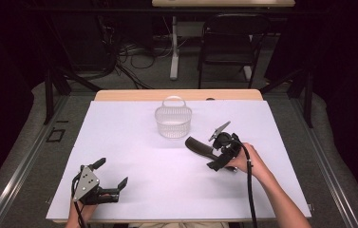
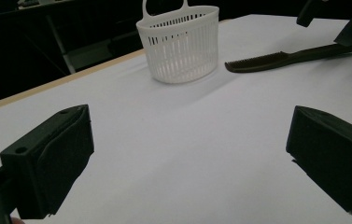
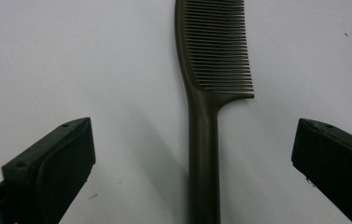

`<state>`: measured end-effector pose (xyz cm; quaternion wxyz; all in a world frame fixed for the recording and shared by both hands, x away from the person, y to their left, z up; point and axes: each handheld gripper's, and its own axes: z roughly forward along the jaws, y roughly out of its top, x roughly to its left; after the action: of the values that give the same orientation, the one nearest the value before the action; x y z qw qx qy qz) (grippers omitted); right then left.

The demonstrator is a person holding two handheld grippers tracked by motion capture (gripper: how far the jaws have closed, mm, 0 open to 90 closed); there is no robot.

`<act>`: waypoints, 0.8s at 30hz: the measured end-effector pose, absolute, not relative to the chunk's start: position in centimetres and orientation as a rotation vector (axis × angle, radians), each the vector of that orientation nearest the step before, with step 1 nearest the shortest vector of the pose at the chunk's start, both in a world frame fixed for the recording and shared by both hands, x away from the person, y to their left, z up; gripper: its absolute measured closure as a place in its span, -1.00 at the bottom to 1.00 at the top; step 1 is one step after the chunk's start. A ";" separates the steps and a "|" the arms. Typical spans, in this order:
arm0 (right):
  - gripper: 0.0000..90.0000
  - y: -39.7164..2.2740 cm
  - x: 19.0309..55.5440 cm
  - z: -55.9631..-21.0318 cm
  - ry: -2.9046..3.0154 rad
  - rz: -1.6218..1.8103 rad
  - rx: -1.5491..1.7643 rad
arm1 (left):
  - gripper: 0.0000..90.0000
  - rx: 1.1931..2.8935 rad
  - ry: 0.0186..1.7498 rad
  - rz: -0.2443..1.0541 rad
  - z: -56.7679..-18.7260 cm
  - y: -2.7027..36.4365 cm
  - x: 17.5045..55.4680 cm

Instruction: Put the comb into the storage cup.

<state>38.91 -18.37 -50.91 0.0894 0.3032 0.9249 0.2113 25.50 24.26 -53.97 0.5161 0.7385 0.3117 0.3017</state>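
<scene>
- Left claw (image 1: 111, 175) spread, idle near counter's (image 1: 119, 142) front left corner.
- Basket (image 1: 173, 121) mid-counter toward back edge; could tip if bumped.
- Comb (image 3: 205, 121) flat, right of centre, between spread right claw (image 1: 214, 152); thin handle may skid from closing jaws.

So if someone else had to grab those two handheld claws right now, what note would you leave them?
Right gripper: jaws wide open, straddling the handle of the dark comb without touching it.
Left gripper: open, holding nothing, near the table's front left.
Comb: flat on the white table, teeth end pointing toward the white basket.
Basket: upright near the far middle, looks empty.
Done: nothing is in the basket yet.
Left: probably close on the handle, lift the comb and put it in the basket.
</scene>
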 end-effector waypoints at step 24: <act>0.26 -16.9 39.9 -50.9 2.783 0.427 0.863 | -0.98 1.783 0.748 0.727 -54.0 24.2 25.6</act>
<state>39.87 -16.93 -50.93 0.0981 0.2918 0.9405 0.1442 25.55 24.15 -54.03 0.5126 0.7412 0.3109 0.3022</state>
